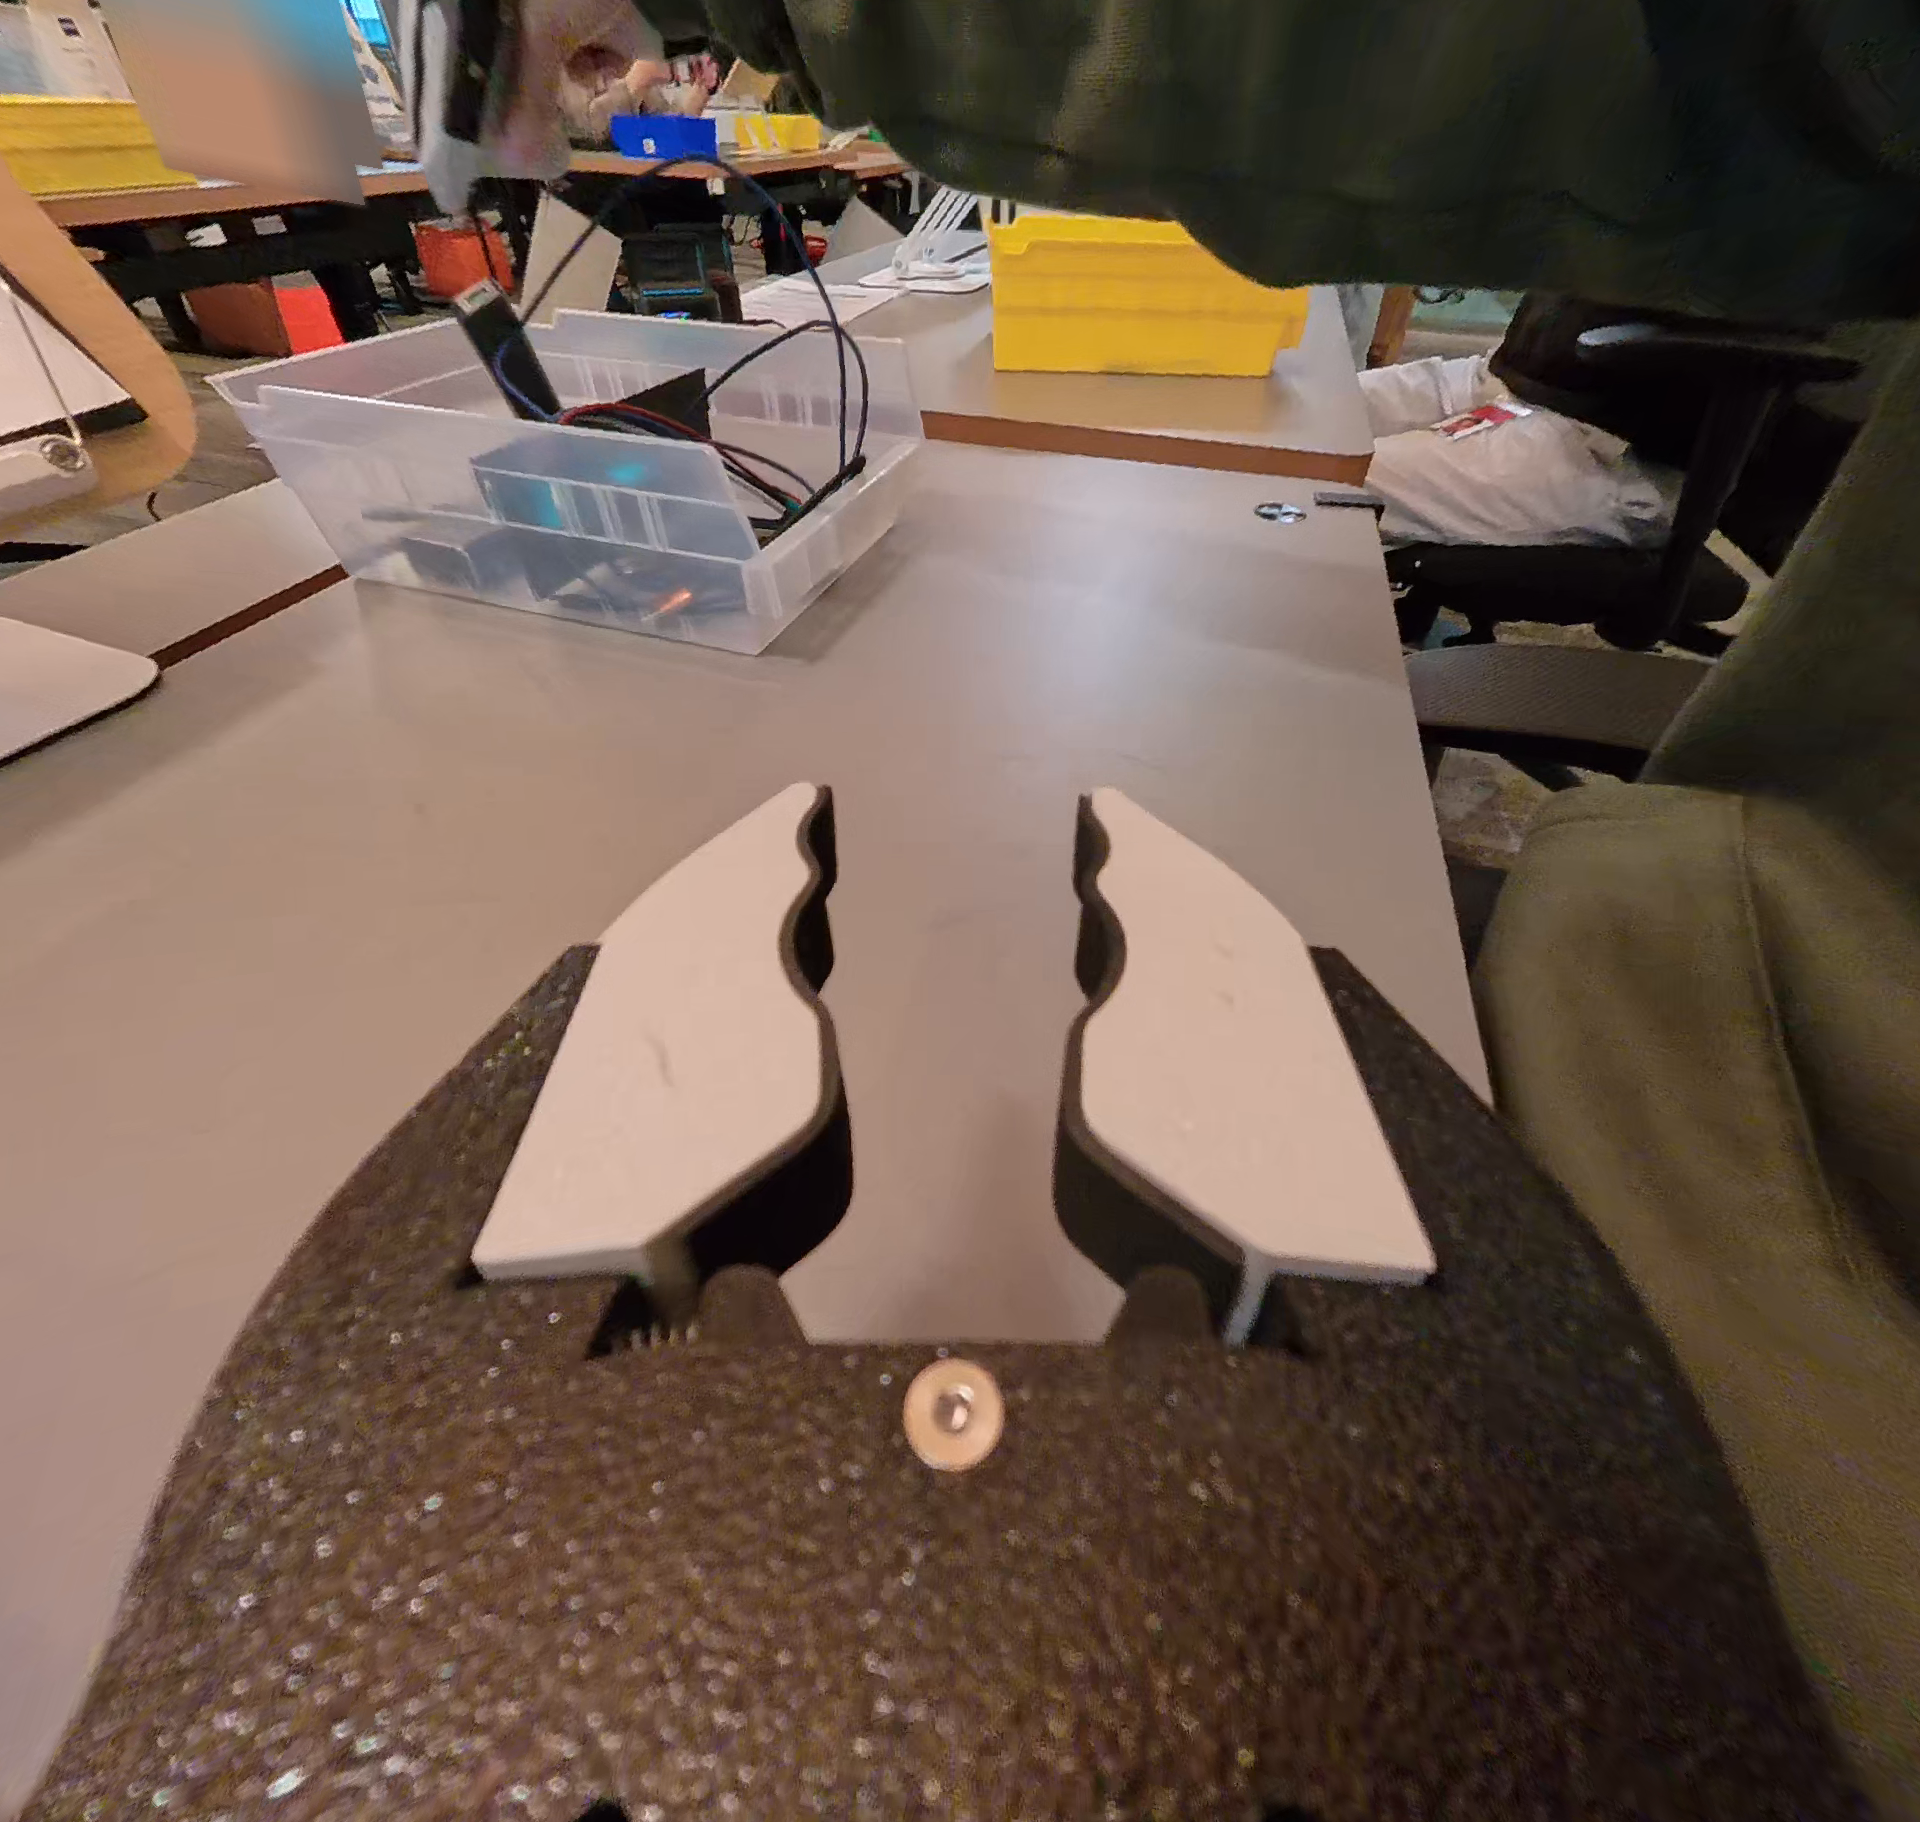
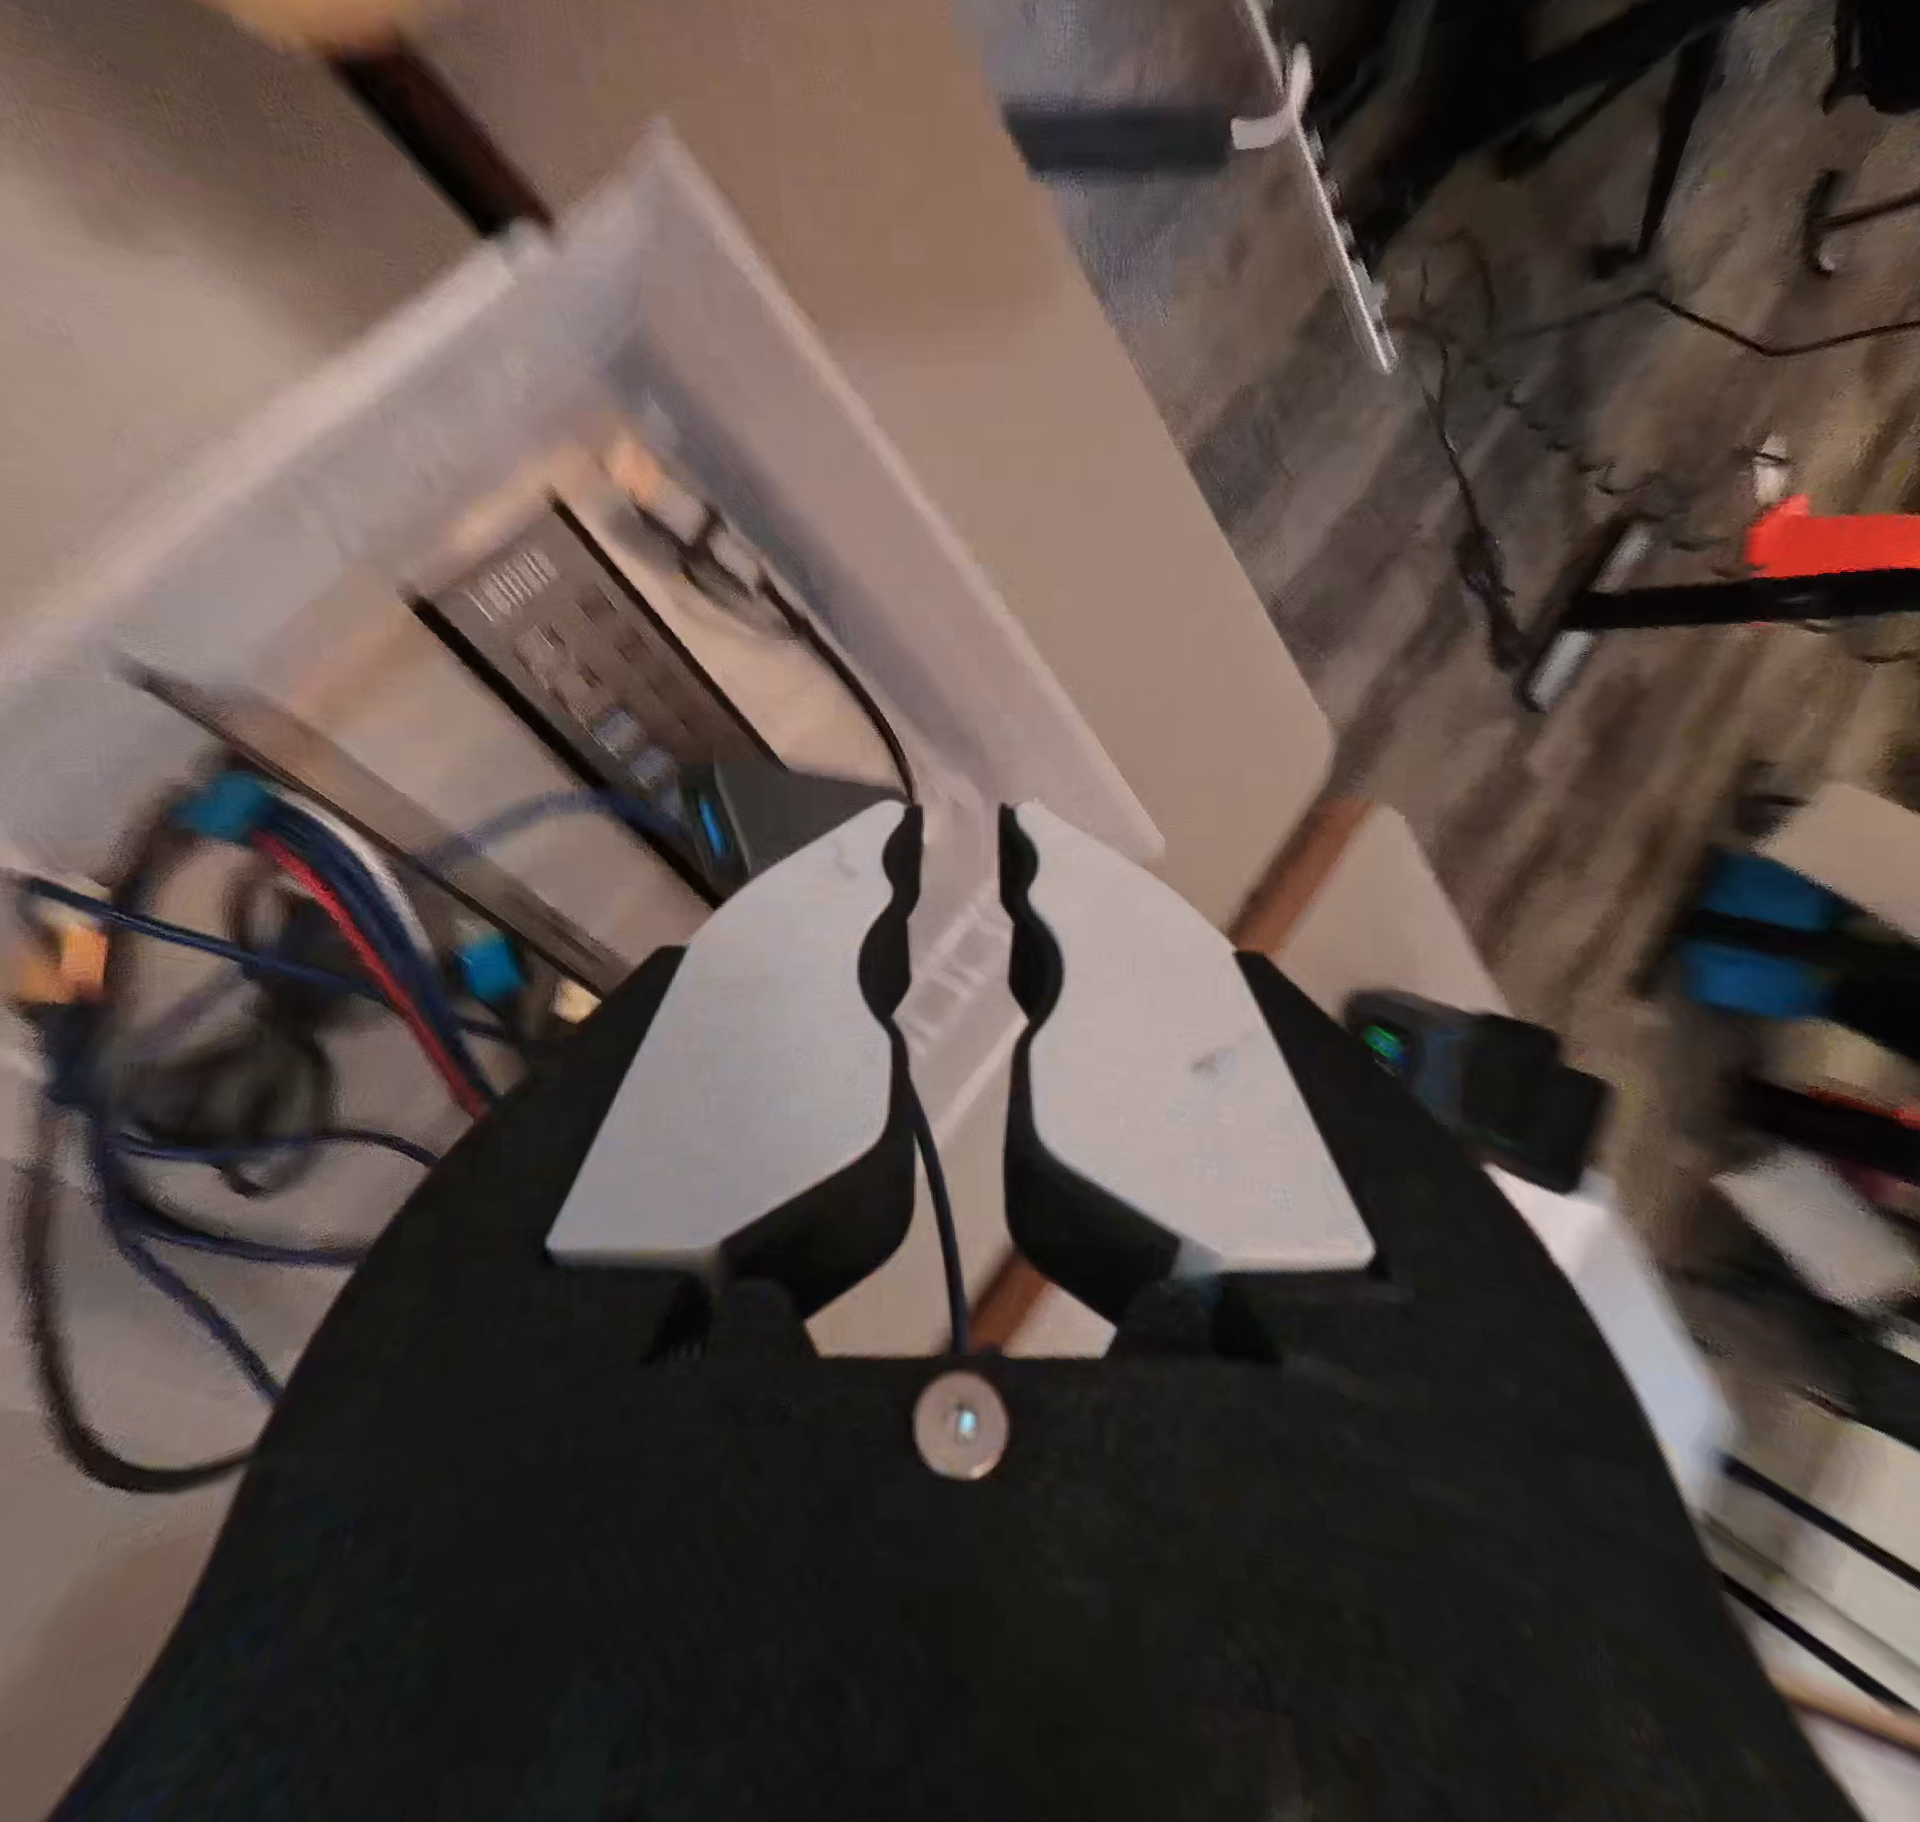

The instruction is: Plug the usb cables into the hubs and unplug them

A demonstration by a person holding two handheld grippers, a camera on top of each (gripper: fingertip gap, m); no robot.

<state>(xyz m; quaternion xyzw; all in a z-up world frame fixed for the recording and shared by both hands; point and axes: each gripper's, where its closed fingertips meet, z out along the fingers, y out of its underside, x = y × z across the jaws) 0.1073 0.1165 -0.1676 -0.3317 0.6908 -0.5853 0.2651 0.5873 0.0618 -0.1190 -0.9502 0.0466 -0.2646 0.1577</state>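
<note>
A clear plastic bin [image 1: 831, 567] stands on the grey table [image 1: 1091, 650], holding dark usb hubs [image 1: 582, 505] and tangled cables. A black hub stick [image 1: 509, 349] with a silver plug at its top leans up out of it. My left gripper [image 1: 954, 806] is open and empty, low over the table in front of the bin. My right gripper [image 2: 958, 816] is nearly closed, with a thin dark blue usb cable [image 2: 935, 1201] running between its fingers. It hangs above the bin [image 2: 831, 484] and a port-lined hub [image 2: 613, 671]. In the left wrist view it shows high at the back left [image 1: 457, 110], cables looping up to it.
A yellow bin [image 1: 1132, 307] sits on the table behind. A green sleeve [image 1: 1351, 58] crosses the top and right. An office chair [image 1: 1662, 484] stands past the table's right edge. A white flat object [image 1: 62, 681] lies at the left. The right wrist view is motion-blurred.
</note>
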